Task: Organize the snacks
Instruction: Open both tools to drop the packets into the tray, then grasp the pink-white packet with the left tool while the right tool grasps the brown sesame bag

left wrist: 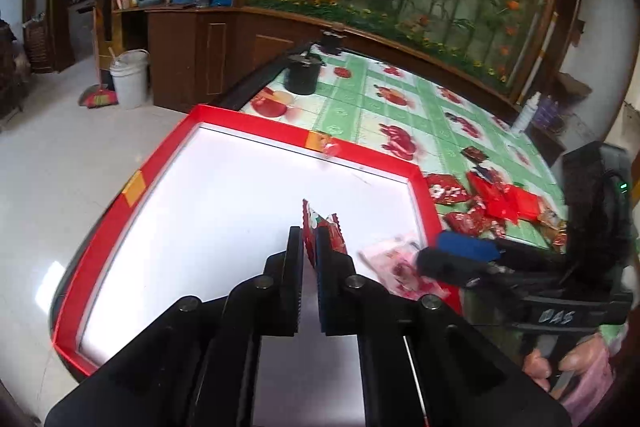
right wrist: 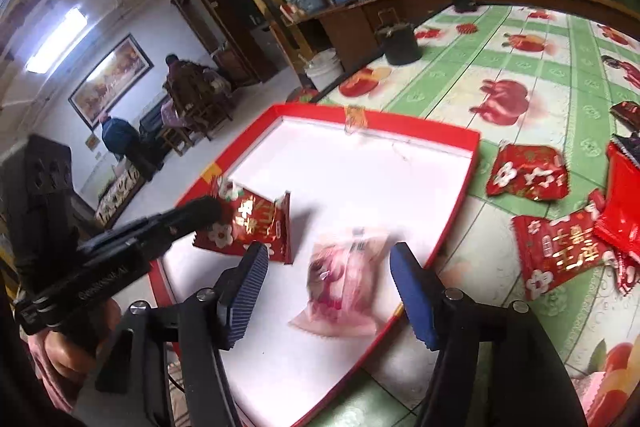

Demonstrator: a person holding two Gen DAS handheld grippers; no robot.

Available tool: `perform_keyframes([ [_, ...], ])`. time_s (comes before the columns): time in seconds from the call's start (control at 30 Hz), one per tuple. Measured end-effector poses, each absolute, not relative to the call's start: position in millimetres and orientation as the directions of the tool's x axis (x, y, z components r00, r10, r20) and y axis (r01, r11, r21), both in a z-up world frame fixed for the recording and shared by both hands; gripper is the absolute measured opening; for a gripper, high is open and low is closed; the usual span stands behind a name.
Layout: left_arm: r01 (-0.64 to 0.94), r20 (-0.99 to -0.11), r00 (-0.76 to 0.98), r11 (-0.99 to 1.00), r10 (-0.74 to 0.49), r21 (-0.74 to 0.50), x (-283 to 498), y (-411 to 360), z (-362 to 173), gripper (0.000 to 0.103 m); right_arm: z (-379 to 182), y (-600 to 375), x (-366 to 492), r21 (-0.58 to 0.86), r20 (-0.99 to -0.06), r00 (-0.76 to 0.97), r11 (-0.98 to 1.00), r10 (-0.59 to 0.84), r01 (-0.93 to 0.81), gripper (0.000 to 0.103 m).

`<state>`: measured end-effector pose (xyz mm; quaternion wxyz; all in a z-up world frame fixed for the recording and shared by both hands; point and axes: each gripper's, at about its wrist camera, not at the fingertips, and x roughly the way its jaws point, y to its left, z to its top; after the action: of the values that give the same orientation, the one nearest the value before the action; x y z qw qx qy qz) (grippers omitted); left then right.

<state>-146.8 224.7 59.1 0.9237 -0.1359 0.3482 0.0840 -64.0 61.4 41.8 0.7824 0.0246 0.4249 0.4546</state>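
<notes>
A lived-in room with dark wood cabinets and a big flower mural, and right in front a tabletop under a green-and-white cloth printed with red fruit. On it sits a shallow red box with a white floor, and that is where the snacks are going.

The left gripper hangs over the box, clenched on a red snack packet that stands up between its pads. From the right wrist view the same packet is low over the box's left part, though whether it touches the floor I cannot tell. The right gripper is spread wide, holding nothing, with a pink snack packet directly below the gap; it looks blurred, lying on or just over the white floor near the right wall. Outside, well to the right, a pile of red packets waits on the cloth, so most of the job is ahead.

The risks, as I judge them: the two grippers are close together over one box, and a careless swing could knock them into each other. The red packet is pinched by a thin edge and could slip or land on its side against the pink one. And that pink packet sits near the low wall, so a nudge from a finger could push it up the rim.
</notes>
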Motion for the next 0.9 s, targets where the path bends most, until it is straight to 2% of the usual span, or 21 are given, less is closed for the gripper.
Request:
perform_keyframes([
  [0.07, -0.277, -0.66, 0.743, 0.948, 0.109, -0.154, -149, 223, 61, 0.014, 47, 54, -62, 0.433, -0.626, 0.243, 0.59, 0.741, -0.682, 0.066],
  [0.1, -0.297, -0.649, 0.745, 0.947, 0.151, -0.12, -151, 221, 64, 0.022, 49, 48, -60, 0.439, -0.617, 0.254, 0.594, 0.745, -0.674, 0.066],
  [0.17, -0.307, -0.616, 0.762, 0.949, 0.2, -0.071, -154, 214, 72, 0.04, 54, 34, -57, 0.445, -0.599, 0.286, 0.608, 0.748, -0.658, 0.066],
  [0.2, -0.307, -0.603, 0.769, 0.95, 0.214, -0.055, -154, 211, 74, 0.057, 57, 24, -55, 0.446, -0.591, 0.305, 0.617, 0.747, -0.649, 0.067],
  [0.23, -0.308, -0.582, 0.78, 0.951, 0.231, -0.035, -155, 205, 78, 0.068, 60, 13, -53, 0.447, -0.582, 0.325, 0.627, 0.746, -0.638, 0.067],
  [0.33, -0.234, -0.549, 0.817, 0.972, 0.177, -0.036, -156, 186, 85, 0.074, 71, -31, -42, 0.457, -0.548, 0.402, 0.665, 0.734, -0.591, 0.067],
  [0.5, 0.028, -0.599, 0.8, 0.999, -0.037, -0.024, -138, 128, 77, 0.076, 86, -137, -22, 0.506, -0.469, 0.588, 0.746, 0.66, -0.434, 0.079],
  [0.57, 0.112, -0.627, 0.773, 0.993, -0.1, -0.021, -131, 106, 71, 0.076, 88, -182, -16, 0.507, -0.465, 0.662, 0.79, 0.588, -0.345, 0.079],
  [0.67, 0.189, -0.655, 0.742, 0.982, -0.143, 0.0, -123, 79, 67, 0.076, 86, -238, -9, 0.522, -0.479, 0.731, 0.827, 0.486, -0.208, 0.08],
  [0.9, 0.32, -0.718, 0.668, 0.947, -0.196, 0.039, -105, 33, 54, 0.076, 73, -305, 9, 0.579, -0.511, 0.779, 0.815, 0.364, -0.002, 0.081],
])
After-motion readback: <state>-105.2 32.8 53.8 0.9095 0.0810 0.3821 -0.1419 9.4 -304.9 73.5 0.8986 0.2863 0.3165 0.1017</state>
